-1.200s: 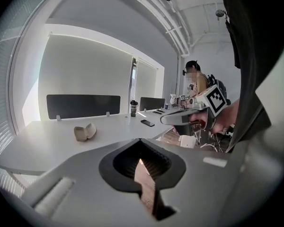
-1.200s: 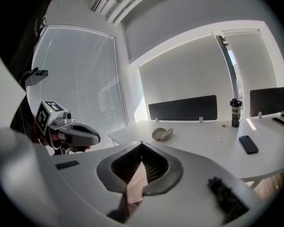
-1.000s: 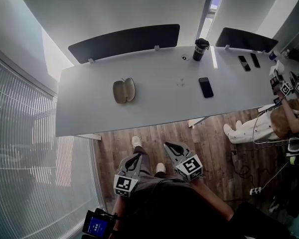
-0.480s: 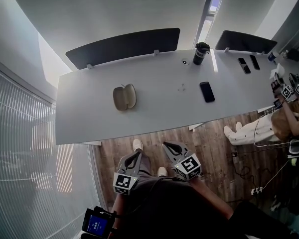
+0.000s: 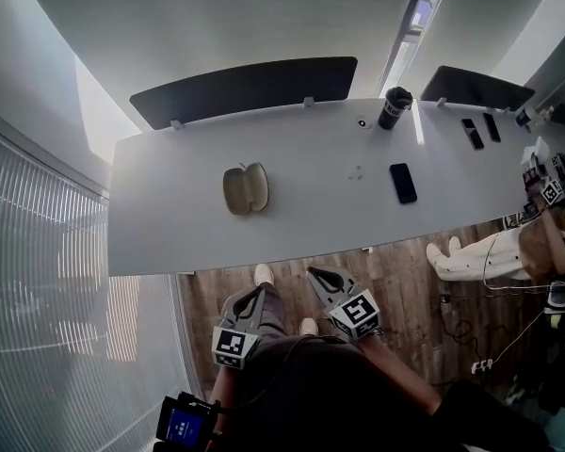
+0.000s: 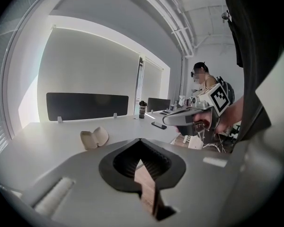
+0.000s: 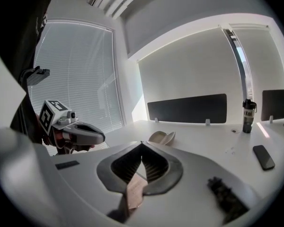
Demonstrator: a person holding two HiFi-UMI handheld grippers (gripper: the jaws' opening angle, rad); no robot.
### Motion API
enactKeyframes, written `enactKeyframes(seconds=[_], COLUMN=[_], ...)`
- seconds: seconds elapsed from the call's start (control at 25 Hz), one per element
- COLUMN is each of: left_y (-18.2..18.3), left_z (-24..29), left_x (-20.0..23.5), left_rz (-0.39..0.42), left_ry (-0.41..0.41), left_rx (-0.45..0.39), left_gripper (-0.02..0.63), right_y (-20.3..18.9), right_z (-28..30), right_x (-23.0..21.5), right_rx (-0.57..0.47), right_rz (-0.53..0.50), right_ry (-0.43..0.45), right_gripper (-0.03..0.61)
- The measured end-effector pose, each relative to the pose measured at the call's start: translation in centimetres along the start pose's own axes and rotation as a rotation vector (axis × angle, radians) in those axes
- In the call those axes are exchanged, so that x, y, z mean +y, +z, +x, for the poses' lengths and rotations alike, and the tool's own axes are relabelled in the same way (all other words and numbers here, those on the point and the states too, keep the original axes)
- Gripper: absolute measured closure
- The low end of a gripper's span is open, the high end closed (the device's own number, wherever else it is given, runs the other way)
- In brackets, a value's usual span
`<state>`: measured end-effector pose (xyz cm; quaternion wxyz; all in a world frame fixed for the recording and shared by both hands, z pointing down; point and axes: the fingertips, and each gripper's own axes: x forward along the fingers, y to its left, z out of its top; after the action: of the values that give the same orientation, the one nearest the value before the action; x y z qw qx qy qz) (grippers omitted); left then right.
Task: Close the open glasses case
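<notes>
**Table** [image 5: 169, 224]: long and white, running across the room. Two dark screens [image 5: 245, 88] stand along its far edge.

**Blinds** [image 5: 47, 299]: ribbed, covering the window on the person's left.

**Floor** [image 5: 405, 271]: wood planks on the near side of the table. The person stands here, back from the table edge, with light shoes showing.

**Second person** [image 5: 537, 243]: seated at the right end of the table, with marker cubes showing beside them.

**Left gripper** [image 5: 254, 296]: held low in front of the body, over the floor, pointing toward the table and well apart from it. The fingers are closed tip to tip, with nothing between them.

**Right gripper** [image 5: 315, 276]: just beside the left one, at about the same height and pointing the same way. The fingers are pressed together at the tips and hold nothing.

**Case** [image 5: 245, 188]: beige glasses case lying on the table, left of the middle. It is open, its two halves spread apart like a shell and joined along one side. It is well apart from both grippers, and nothing touches it.

**Bottle** [image 5: 393, 108]: dark and upright, near the far edge in the gap between the two screens.

**Phone** [image 5: 403, 183]: dark, lying flat on the table right of the middle, well apart from the case.

**Two slabs** [image 5: 471, 133]: dark and flat, side by side toward the right end. Too small to identify further.
</notes>
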<state>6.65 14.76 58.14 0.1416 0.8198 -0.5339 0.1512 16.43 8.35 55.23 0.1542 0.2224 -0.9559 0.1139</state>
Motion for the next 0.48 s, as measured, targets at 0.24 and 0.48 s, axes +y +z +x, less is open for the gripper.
enactKeyframes(seconds=[0.24, 0.48], left_y=[0.5, 0.0], left_z=[0.6, 1.7], left_x=[2.2, 4.4], left_rz=[-0.014, -0.047], left_ry=[0.02, 0.007], left_rx=[-0.002, -0.009], left_gripper=[0.606, 0.607], right_y=[0.8, 1.2], right_z=[2.1, 4.4], right_x=[-0.1, -0.4], right_rx=[0.013, 0.034], right_rz=[-0.013, -0.027], right_ry=[0.024, 0.038], right_gripper=[0.574, 0.574])
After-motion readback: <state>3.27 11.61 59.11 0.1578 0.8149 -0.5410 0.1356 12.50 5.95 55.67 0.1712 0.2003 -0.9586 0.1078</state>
